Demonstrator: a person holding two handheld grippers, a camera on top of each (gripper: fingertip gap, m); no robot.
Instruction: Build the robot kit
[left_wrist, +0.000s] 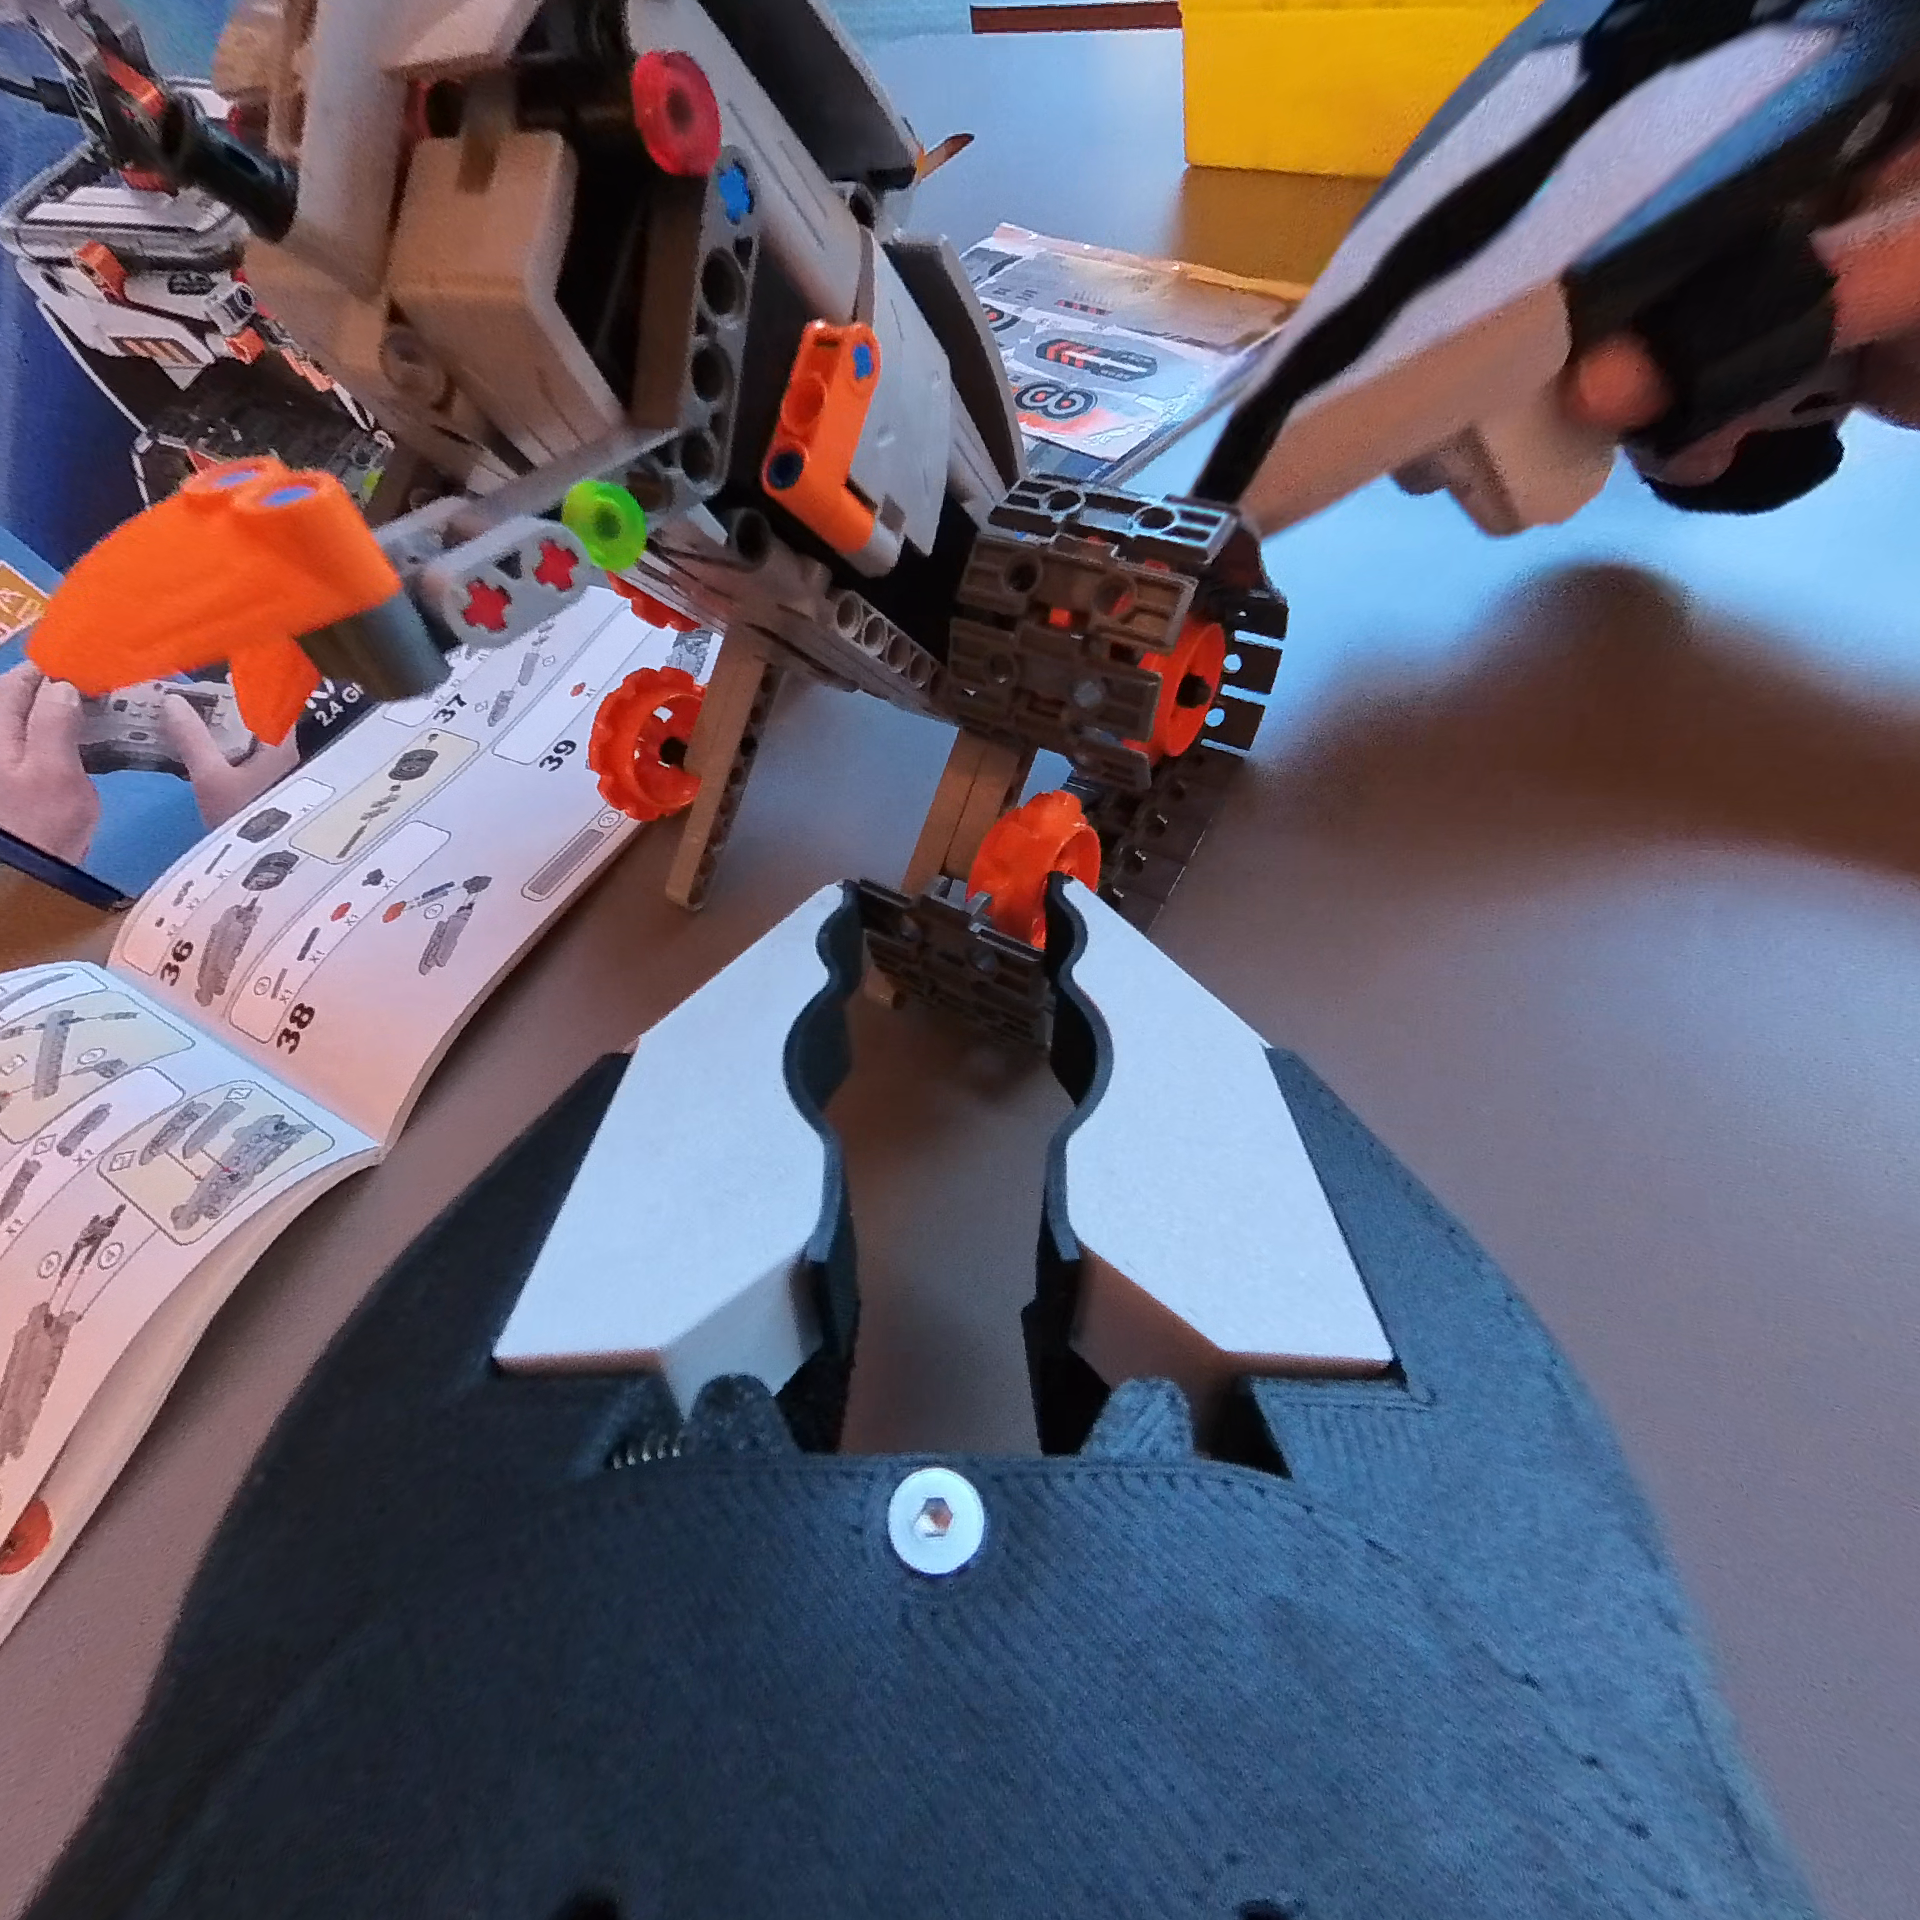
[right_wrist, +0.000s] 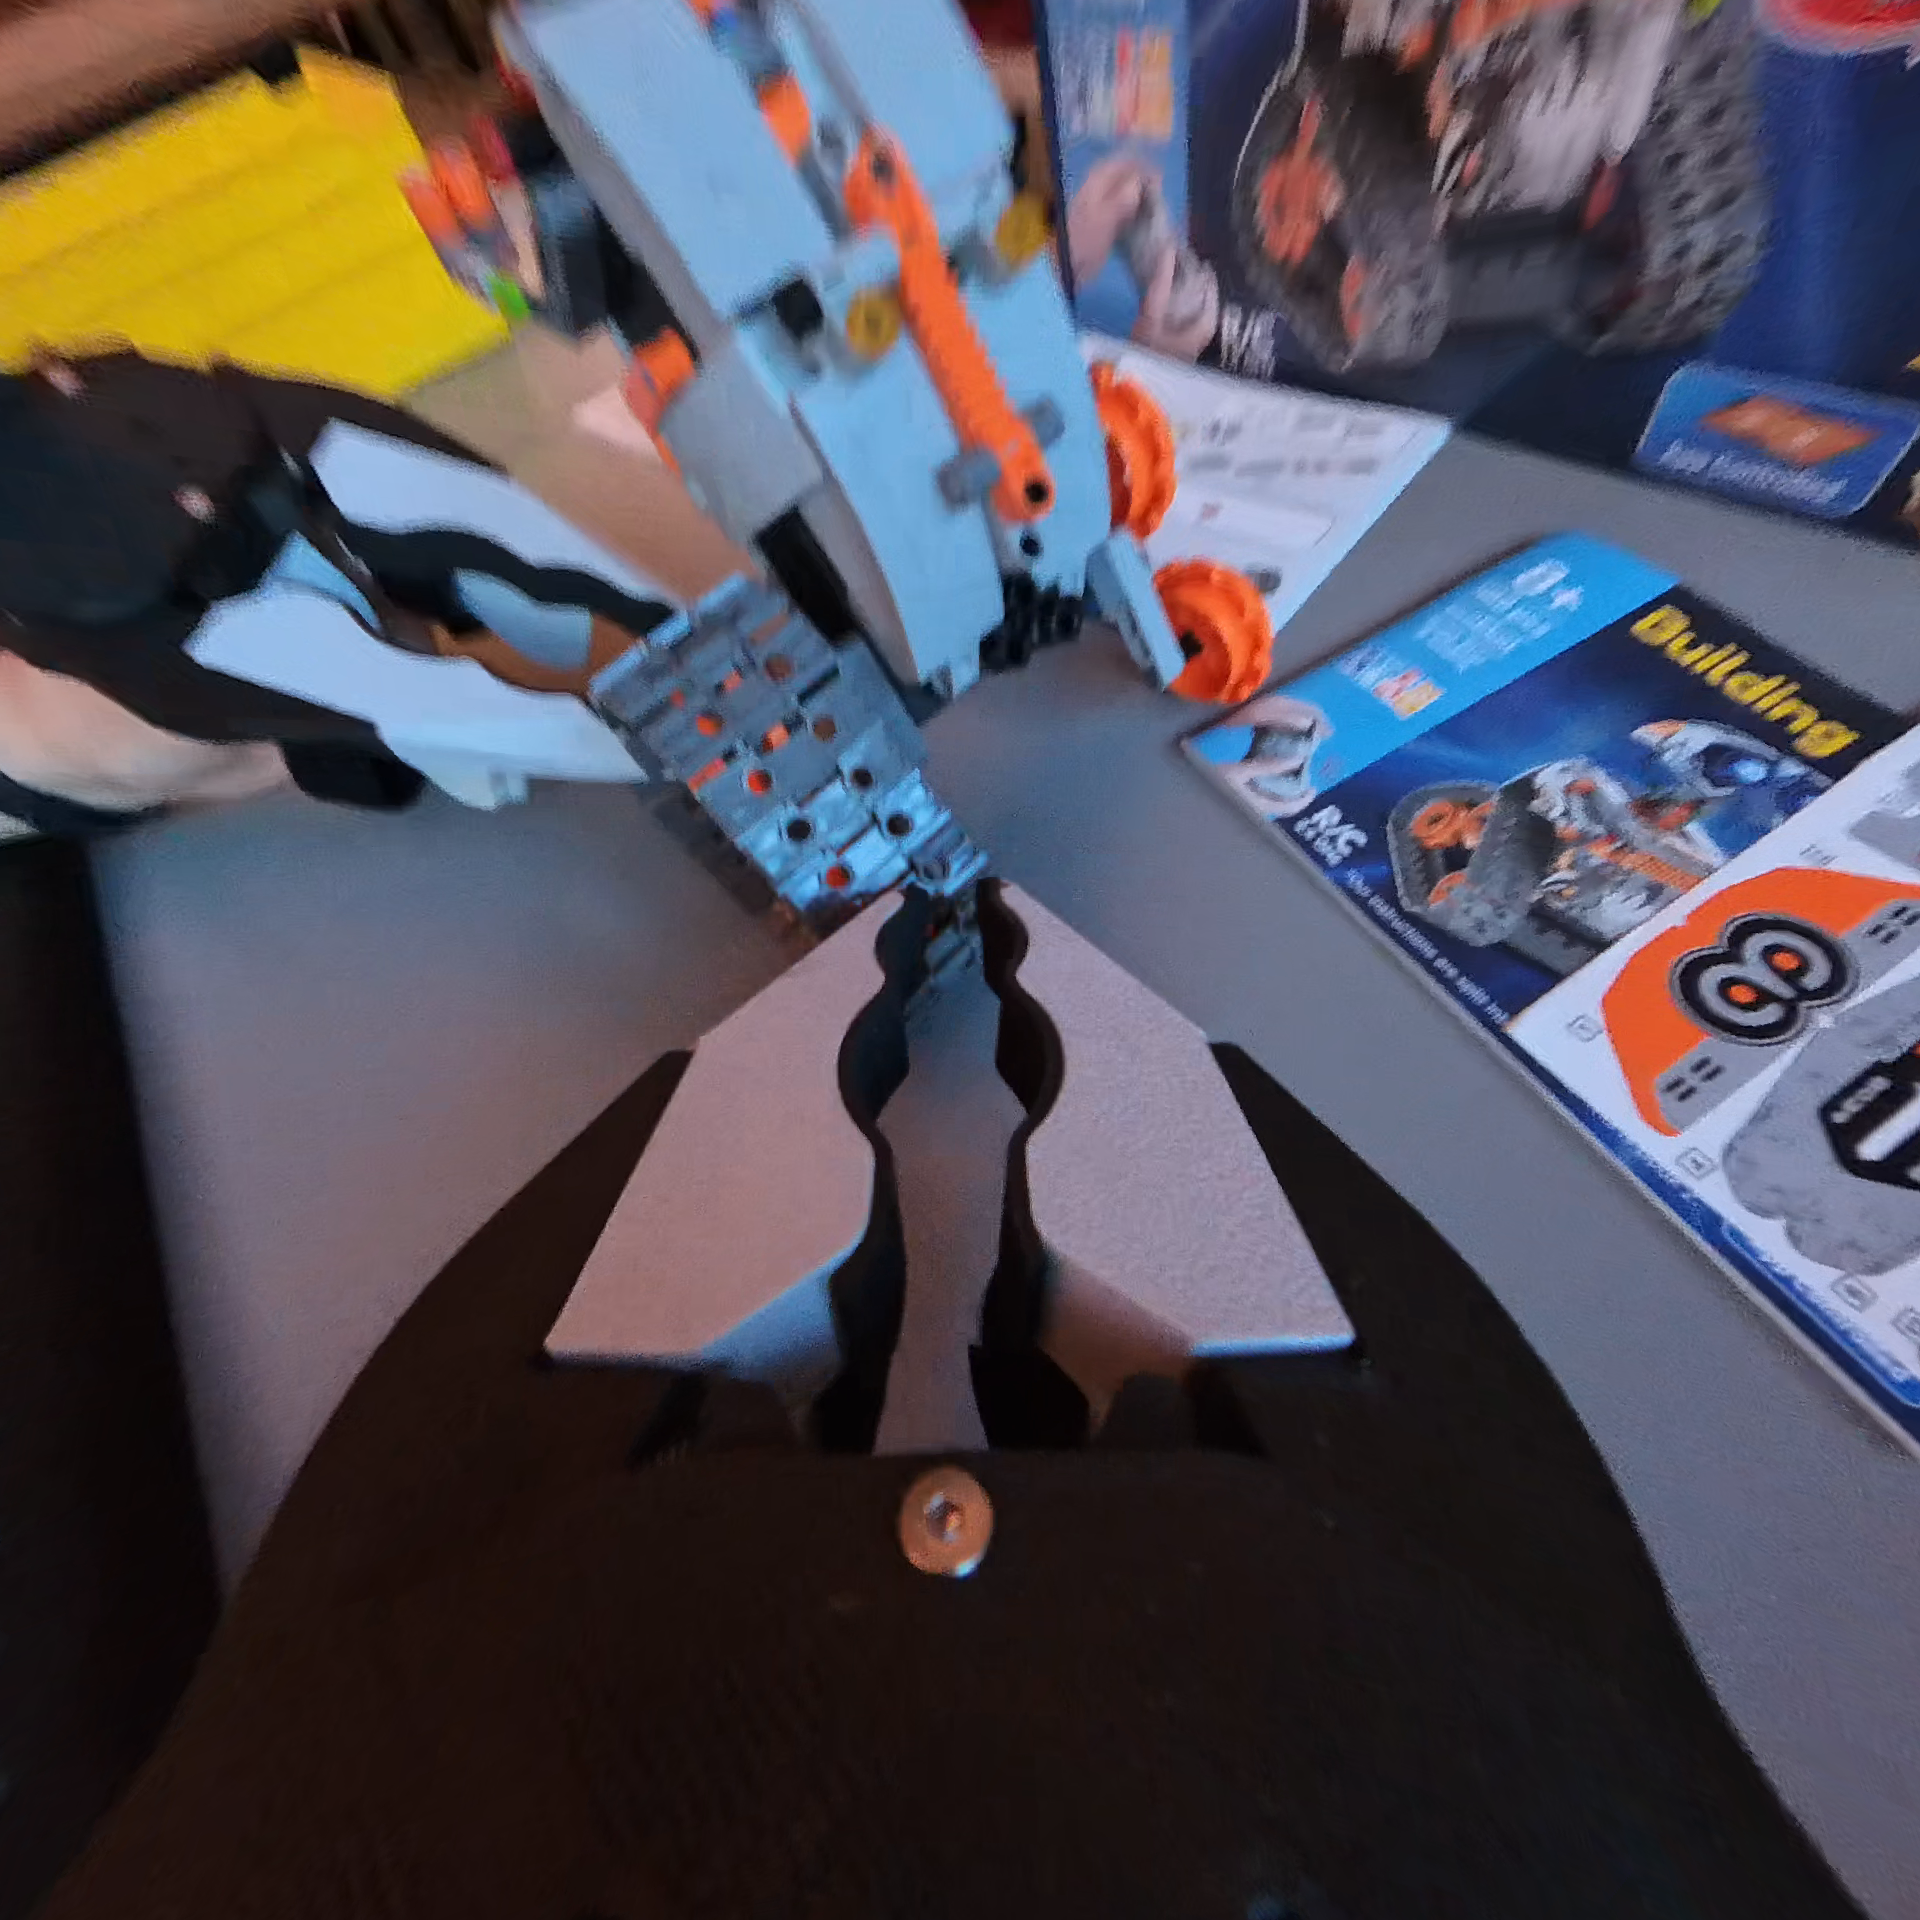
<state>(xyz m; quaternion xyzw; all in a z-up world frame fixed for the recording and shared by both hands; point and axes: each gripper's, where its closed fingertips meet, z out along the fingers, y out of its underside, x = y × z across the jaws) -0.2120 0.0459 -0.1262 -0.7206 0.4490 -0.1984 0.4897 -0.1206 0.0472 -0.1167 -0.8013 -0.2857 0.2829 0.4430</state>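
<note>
A grey and orange brick-built tracked vehicle (left_wrist: 582, 312) stands tilted up on the brown table. A dark grey track chain (left_wrist: 1081, 623) wraps its orange end wheel (left_wrist: 1179, 675) and hangs loose. My left gripper (left_wrist: 956, 914) is shut on the lower track links (left_wrist: 956, 977), beside a small orange wheel (left_wrist: 1029, 857). The right gripper's tip (left_wrist: 1236, 509) touches the top of the track. In the right wrist view my right gripper (right_wrist: 951, 914) is shut on the end of the track (right_wrist: 769, 748), below the model's body (right_wrist: 831, 312). The left gripper (right_wrist: 623, 665) reaches in from the left.
An open instruction booklet (left_wrist: 312, 935) and the printed box (left_wrist: 104, 416) lie left of the model. A sticker sheet (left_wrist: 1112, 343) and a yellow bin (left_wrist: 1320, 83) are behind. In the right wrist view a leaflet (right_wrist: 1558, 790), sticker sheet (right_wrist: 1766, 1039) and box (right_wrist: 1455, 187) lie right. My right fingertips sit around 10 centimetres from my left ones.
</note>
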